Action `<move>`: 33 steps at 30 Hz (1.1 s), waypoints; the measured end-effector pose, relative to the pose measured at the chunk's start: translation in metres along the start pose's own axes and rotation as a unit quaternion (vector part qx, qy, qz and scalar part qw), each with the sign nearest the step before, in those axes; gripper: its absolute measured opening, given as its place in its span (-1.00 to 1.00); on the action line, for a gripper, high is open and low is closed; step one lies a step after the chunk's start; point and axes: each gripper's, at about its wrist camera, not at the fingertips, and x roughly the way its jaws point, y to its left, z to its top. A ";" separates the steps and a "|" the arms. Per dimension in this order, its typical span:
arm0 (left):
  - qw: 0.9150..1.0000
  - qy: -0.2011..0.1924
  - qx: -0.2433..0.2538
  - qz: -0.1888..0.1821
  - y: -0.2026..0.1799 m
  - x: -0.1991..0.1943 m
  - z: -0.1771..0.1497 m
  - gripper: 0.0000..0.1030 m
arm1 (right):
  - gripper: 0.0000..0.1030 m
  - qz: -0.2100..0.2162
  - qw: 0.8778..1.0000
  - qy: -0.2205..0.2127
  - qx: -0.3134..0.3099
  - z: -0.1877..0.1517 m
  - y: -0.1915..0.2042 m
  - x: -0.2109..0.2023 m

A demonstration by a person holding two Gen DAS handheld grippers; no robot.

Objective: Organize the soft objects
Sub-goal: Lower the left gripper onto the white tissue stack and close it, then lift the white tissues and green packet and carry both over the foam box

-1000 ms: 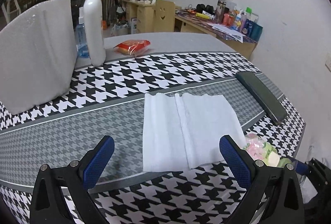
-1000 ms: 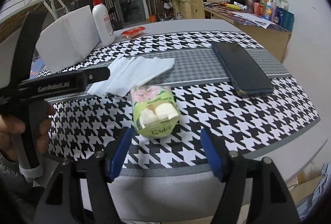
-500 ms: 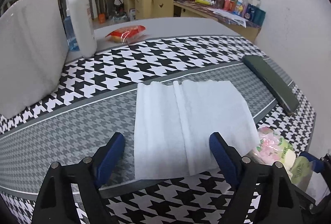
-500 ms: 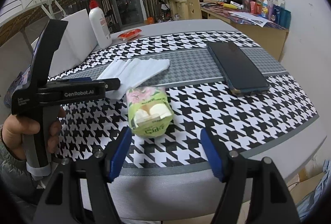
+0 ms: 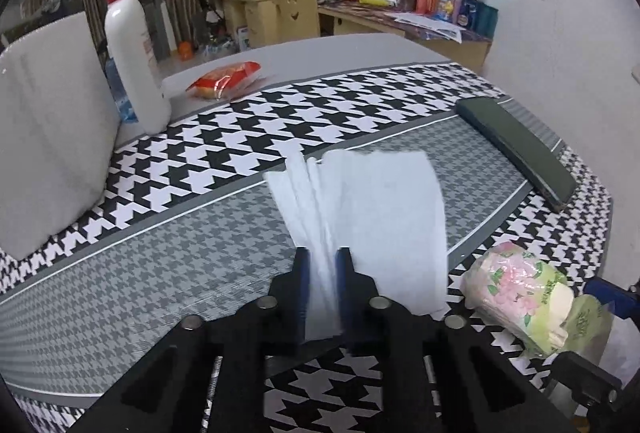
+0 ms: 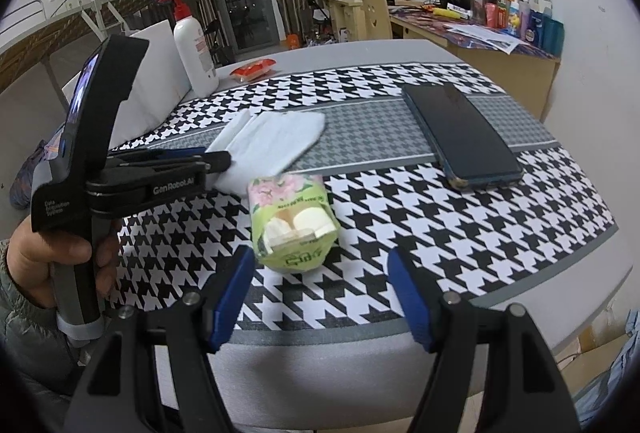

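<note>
A white folded tissue [image 5: 380, 201] lies on the grey band of the houndstooth tablecloth. My left gripper [image 5: 324, 257] is closing its jaws on the tissue's near edge, which is pinched and bunched between the blue pads. In the right wrist view the left gripper [image 6: 224, 161] comes in from the left, held by a hand, its tips at the tissue [image 6: 276, 141]. A green and pink tissue pack [image 6: 288, 221] lies just ahead of my right gripper [image 6: 320, 273], which is open and holds nothing. The pack [image 5: 520, 297] also shows at the lower right of the left wrist view.
A dark phone [image 6: 460, 129] lies to the right on the cloth. A white pump bottle [image 5: 132, 61], a white foam block [image 5: 48, 133] and a red snack packet [image 5: 224, 81] stand at the far left. The table's front edge [image 6: 360, 353] runs just below the right gripper.
The left gripper moved forward over the tissue's near edge and shut on it, gathering the sheet into folds. The right gripper and the pack stayed put.
</note>
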 end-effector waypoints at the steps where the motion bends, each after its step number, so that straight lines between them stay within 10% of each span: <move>1: 1.000 -0.001 -0.005 -0.010 0.002 -0.001 0.000 -0.84 | 0.42 0.001 1.000 -0.001 -0.003 0.001 0.001 0.000; 6: 0.997 -0.024 -0.031 -0.066 0.009 -0.016 0.000 -0.84 | 0.42 0.005 1.000 0.001 -0.018 0.005 0.006 0.008; 19: 0.994 -0.074 -0.032 -0.069 0.016 -0.064 -0.017 -0.84 | 0.41 0.014 1.000 0.007 -0.024 0.014 0.004 0.027; 33: 0.993 -0.084 -0.037 -0.069 0.024 -0.078 -0.022 -0.84 | -0.29 0.012 0.999 0.005 -0.031 0.012 0.009 0.025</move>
